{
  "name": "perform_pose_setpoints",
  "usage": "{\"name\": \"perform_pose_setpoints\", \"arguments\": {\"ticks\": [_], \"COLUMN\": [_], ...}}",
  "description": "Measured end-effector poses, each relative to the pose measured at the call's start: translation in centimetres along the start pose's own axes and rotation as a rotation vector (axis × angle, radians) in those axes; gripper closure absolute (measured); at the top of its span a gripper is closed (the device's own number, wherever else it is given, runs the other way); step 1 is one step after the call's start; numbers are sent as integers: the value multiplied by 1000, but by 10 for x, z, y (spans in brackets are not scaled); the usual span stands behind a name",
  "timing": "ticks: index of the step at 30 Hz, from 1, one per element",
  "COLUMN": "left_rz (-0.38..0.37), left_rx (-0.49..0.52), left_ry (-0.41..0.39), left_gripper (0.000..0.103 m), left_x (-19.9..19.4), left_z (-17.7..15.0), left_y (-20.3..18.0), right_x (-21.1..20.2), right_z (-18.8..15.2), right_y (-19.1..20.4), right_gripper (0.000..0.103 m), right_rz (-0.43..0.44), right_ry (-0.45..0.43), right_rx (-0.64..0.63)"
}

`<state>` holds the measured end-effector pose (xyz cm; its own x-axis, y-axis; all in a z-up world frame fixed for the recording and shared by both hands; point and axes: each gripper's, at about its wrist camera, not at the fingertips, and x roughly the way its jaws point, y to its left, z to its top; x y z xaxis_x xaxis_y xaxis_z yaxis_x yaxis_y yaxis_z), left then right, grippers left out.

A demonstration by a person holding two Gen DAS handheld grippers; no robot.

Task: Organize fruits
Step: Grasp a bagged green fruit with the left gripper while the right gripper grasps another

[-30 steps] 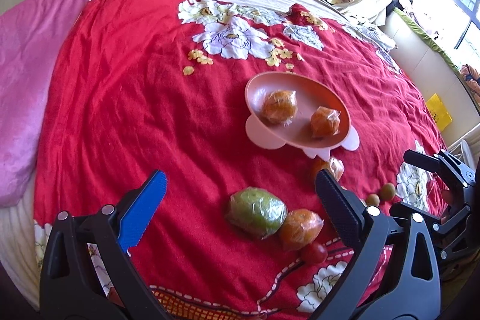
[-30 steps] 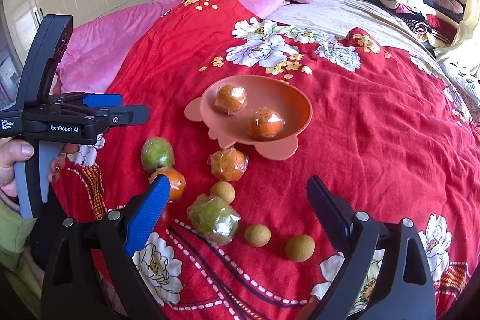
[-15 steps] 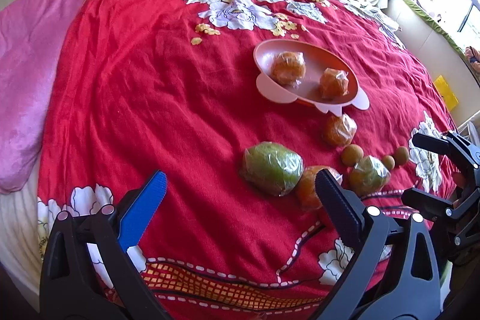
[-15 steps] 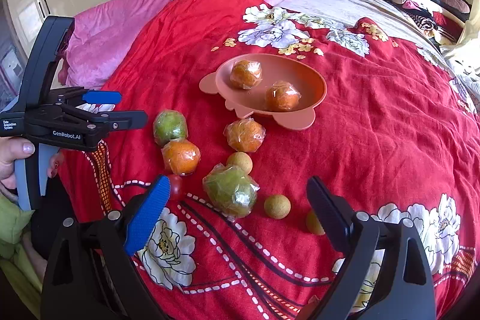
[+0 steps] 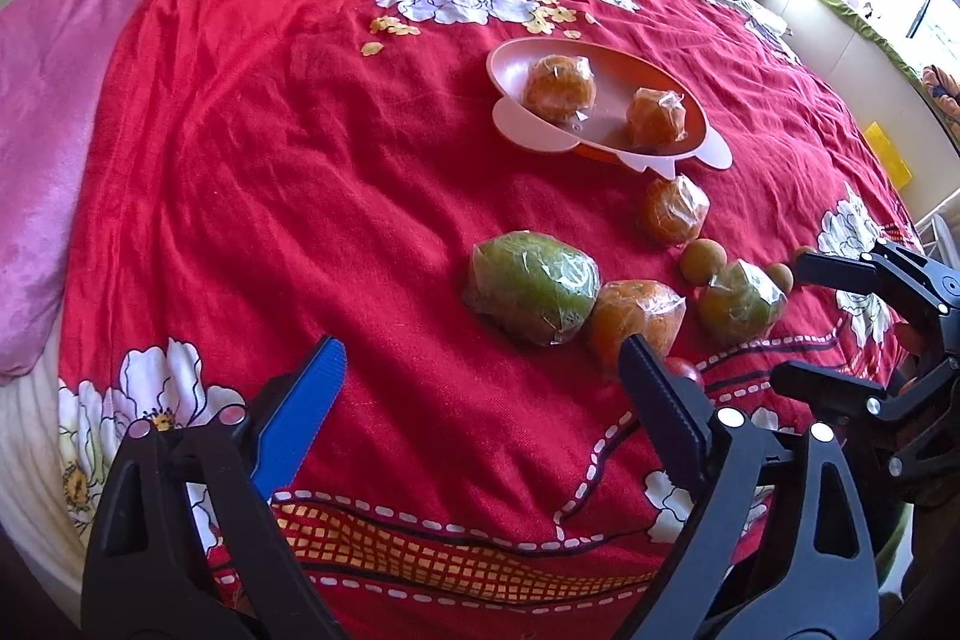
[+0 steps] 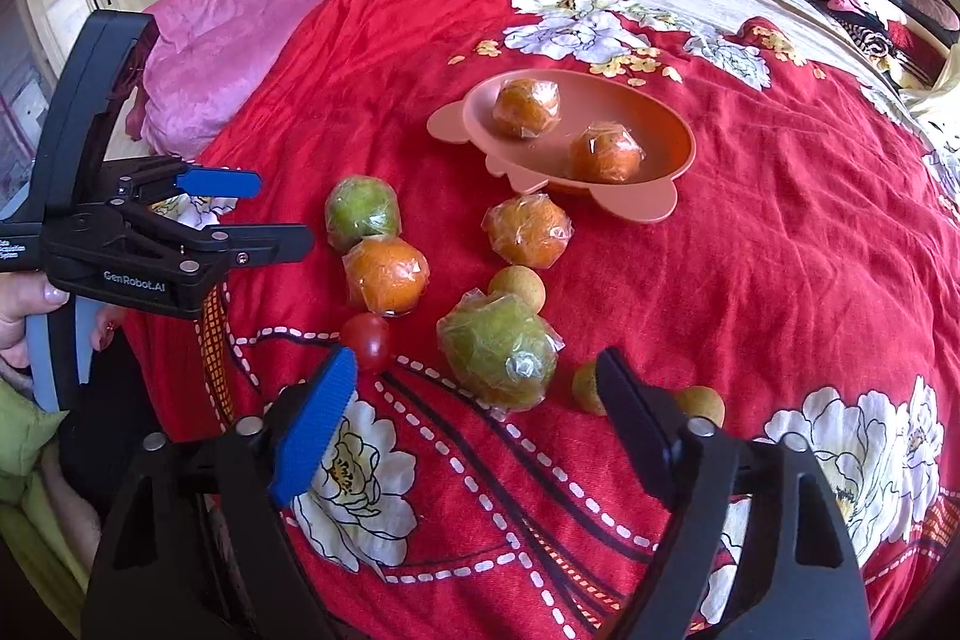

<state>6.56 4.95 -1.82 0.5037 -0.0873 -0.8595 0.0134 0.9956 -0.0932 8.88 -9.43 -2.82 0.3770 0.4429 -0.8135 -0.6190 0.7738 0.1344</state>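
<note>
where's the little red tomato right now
In the right wrist view the cherry tomato lies on the red bedspread, left of centre, just below the wrapped orange and left of the wrapped green fruit.

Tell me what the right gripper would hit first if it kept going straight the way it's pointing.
Most likely the wrapped green fruit. It lies just ahead of the right gripper, between the lines of its open jaws, which have just been closing with nothing between them. Depth is hard to judge, so it could touch the red bedspread first.
</note>
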Motion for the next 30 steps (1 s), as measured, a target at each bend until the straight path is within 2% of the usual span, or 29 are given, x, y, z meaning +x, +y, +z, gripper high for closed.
{"name": "perform_pose_setpoints", "arguments": {"ticks": [5,8,20,30], "left_rz": [-24,-31,-70,-112], "left_rx": [18,24,23,39], "left_ry": [11,15,22,31], "left_gripper": [35,37,44,47], "left_x": [5,8,23,37], "left_z": [0,0,10,23], "left_y": [-3,-4,-1,-3], "right_x": [10,17,33,36], "right_z": [1,1,2,4], "right_y": [-1,-1,2,2], "right_gripper": [36,46,55,55], "right_rz": [-5,-5,-24,-7], "right_ry": [25,45,58,55], "right_rx": [-12,-21,-59,-51]}}
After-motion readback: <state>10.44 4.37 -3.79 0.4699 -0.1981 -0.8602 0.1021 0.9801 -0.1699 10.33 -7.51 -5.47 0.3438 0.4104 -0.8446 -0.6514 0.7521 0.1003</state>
